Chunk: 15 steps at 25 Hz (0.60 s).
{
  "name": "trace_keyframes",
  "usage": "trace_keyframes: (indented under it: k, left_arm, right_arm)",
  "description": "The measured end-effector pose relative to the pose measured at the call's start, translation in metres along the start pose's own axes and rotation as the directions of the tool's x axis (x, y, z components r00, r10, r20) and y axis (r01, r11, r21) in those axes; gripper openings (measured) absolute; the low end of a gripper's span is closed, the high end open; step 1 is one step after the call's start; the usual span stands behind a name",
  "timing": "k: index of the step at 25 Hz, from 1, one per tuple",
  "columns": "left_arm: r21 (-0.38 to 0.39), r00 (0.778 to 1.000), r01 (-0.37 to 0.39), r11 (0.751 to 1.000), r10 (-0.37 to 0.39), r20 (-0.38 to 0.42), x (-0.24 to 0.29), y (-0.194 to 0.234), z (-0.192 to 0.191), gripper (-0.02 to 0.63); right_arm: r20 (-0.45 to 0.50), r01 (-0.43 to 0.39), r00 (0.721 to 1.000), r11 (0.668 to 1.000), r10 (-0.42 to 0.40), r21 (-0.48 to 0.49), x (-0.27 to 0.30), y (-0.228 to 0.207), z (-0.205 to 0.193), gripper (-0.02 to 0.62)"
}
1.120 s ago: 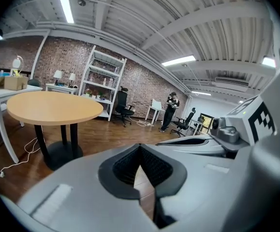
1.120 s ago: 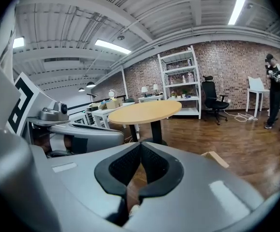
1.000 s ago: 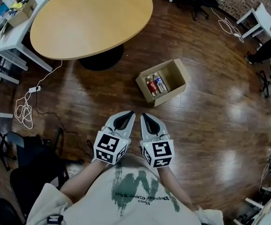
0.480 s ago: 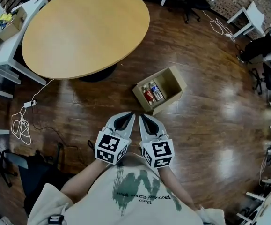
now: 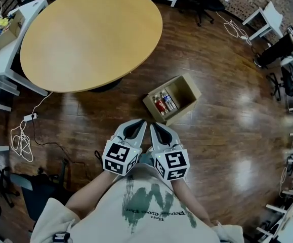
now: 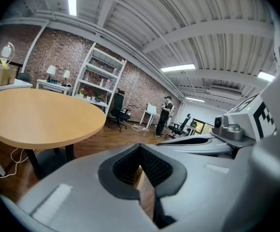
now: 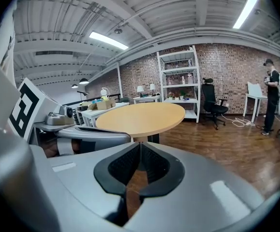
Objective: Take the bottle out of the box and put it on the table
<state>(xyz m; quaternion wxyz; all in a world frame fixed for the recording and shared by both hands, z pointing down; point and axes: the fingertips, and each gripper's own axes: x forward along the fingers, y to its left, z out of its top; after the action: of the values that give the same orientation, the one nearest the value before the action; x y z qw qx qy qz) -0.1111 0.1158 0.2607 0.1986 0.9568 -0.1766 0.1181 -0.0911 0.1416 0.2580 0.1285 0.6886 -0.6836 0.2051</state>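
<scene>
An open cardboard box (image 5: 186, 87) lies on the wooden floor, with two or three bottles (image 5: 163, 103) lying in its left part. The round wooden table (image 5: 90, 32) stands beyond it at the upper left and fills the middle of the right gripper view (image 7: 142, 115). Both grippers are held side by side in front of the person's chest, short of the box. My left gripper (image 5: 140, 121) is shut with nothing between its tips. My right gripper (image 5: 153, 125) is shut and empty too. Their tips meet in each gripper view, left gripper (image 6: 140, 146), right gripper (image 7: 140, 145).
A white desk (image 5: 4, 34) with small items stands at the far left, with a cable and power strip (image 5: 27, 119) on the floor beside it. White furniture and office chairs (image 5: 288, 80) line the right side. A person (image 7: 271, 100) stands far off by a white table.
The view has moved forward: box and table sit lower and slightly left in the head view. Both grippers keep their place before the chest, still shut.
</scene>
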Motion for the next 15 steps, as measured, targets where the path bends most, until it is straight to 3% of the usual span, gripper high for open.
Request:
trace_keyframes:
  k: [15]
  left_arm:
    - [0.023, 0.999, -0.043, 0.999, 0.044, -0.023, 0.045, 0.025, 0.013, 0.000]
  right_arm:
    - [0.053, -0.007, 0.999, 1.000, 0.006, 0.011, 0.040, -0.043, 0.020, 0.012]
